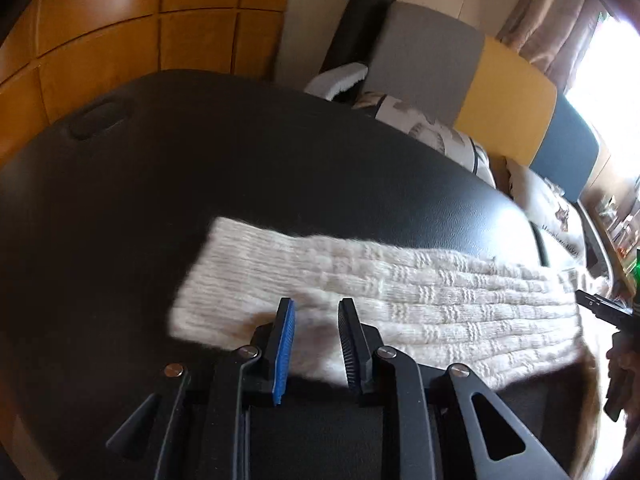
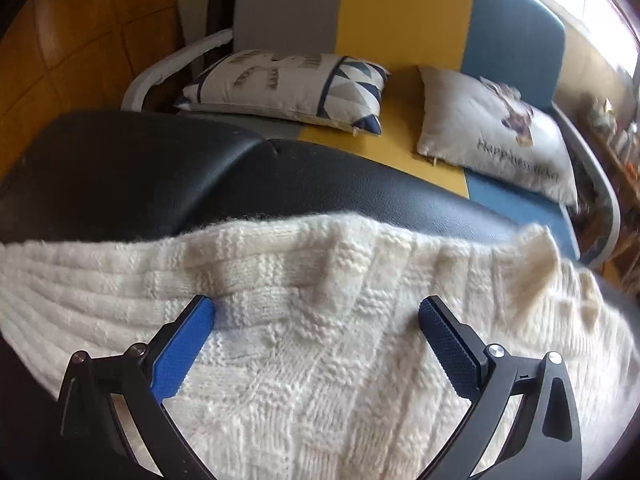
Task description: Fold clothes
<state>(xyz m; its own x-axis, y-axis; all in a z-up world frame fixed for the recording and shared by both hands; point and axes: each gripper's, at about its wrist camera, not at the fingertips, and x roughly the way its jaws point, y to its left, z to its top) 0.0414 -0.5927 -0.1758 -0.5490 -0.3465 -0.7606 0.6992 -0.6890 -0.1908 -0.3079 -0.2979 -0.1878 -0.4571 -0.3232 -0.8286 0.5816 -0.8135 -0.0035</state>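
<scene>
A cream knit sweater (image 1: 400, 300) is seen spread flat across a black padded table (image 1: 240, 168). Far left of the left wrist view, orange wall panels (image 1: 100, 40) are seen behind the table. One sleeve (image 1: 248, 264) is laid out toward the left, its cuff end lying flat on the black surface.

The left gripper (image 1: 316, 308) is positioned over the sleeve's near edge, with jaws set narrow. Fabric is seen in the gap between the fingers, but whether it is pinched cannot be told; the pads appear apart from it. A blue pad is seen on the left finger (image 1: 285, 344). At the right edge of that view, part of the other gripper is glimpsed, blurred.

In the right wrist view, the sweater body (image 2: 320, 340) fills the lower frame and is draped to the table's near edge. The right gripper (image 2: 316, 308) is held over it with jaws spread wide, nothing clamped. A raised fold of knit (image 2: 248, 300) lies just beside the left blue pad (image 2: 184, 344); contact cannot be confirmed.

Behind the table, a sofa (image 2: 400, 20) in grey, yellow and blue is seen. Two cushions are lying on it: a patterned one (image 2: 288, 84) at left, a printed one (image 2: 492, 132) at right. A bright window (image 2: 600, 12) is noted far right.
</scene>
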